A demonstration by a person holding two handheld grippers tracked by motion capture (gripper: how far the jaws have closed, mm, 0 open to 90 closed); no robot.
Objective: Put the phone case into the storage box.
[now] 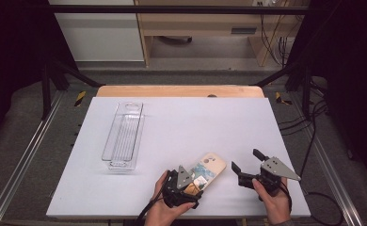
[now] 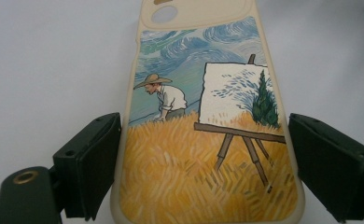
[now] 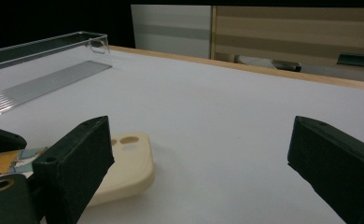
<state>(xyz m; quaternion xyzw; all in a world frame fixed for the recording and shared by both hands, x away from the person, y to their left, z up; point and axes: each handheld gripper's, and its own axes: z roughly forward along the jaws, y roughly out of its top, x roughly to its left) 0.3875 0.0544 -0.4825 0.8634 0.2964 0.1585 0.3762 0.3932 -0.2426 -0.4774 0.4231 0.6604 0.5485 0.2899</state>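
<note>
Phone case (image 2: 208, 140), smooth cream shell with a painted wheat field, is lying near the desk's (image 1: 181, 122) front edge; your left gripper's (image 2: 203, 163) fingers are flanking it, open, while your right gripper (image 3: 199, 172) is gaping empty.

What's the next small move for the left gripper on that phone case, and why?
Probably close the left gripper on the phone case. Its fingers straddle the case's long edges with slim gaps each side, so it looks aligned but not yet clamped. The right gripper sits open beside it, and the clear tray lies further away.
</note>
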